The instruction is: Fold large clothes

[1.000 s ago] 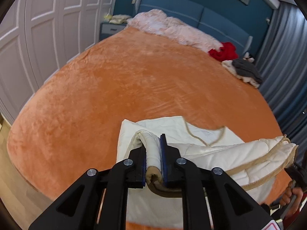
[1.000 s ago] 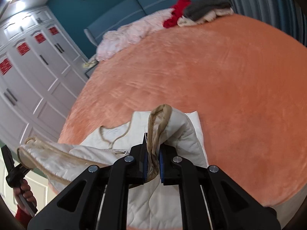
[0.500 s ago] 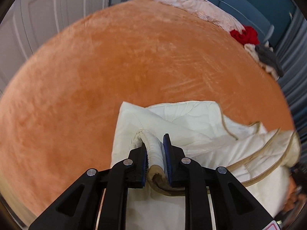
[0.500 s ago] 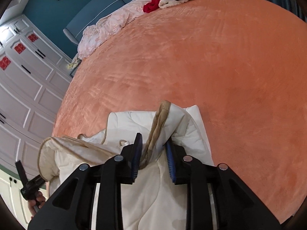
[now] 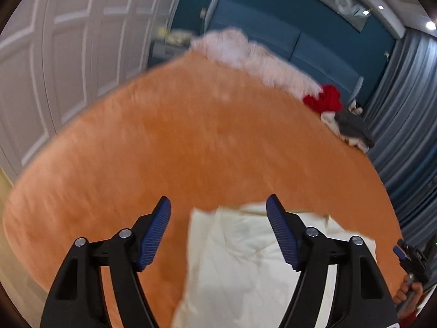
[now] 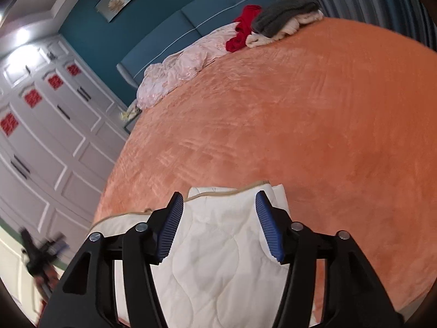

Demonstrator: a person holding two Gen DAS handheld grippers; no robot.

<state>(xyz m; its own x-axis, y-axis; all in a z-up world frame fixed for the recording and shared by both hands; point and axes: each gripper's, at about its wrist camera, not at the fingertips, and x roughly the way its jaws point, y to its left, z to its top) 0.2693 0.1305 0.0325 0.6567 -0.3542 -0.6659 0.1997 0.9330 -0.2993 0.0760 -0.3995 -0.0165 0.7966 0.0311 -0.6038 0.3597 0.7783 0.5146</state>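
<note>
A cream quilted garment [image 5: 245, 259] with tan trim lies folded flat on the near end of the orange bedspread [image 5: 191, 136]. My left gripper [image 5: 218, 218] hovers over its left edge, jaws opening wide, nothing between the blue pads [image 5: 153, 235]. In the right wrist view the same garment [image 6: 215, 259] lies under my right gripper [image 6: 217, 216], whose jaws are opening too; the cloth rests below the pads [image 6: 269, 229], not pinched. The other gripper [image 6: 41, 248] and the hand holding it show blurred at the left edge.
Pink bedding [image 6: 180, 73], a red garment [image 6: 243, 32] and a grey and cream clothes pile [image 6: 284, 19] lie at the head of the bed by the blue headboard [image 6: 191, 24]. White wardrobe doors [image 6: 41, 136] line the left; grey curtains [image 5: 409, 109] hang on the right.
Both grippers let go of the garment's folded edge and their jaws spread wide. The cloth dropped flat onto the bed. The left gripper pulled back and up, blurring its view.
</note>
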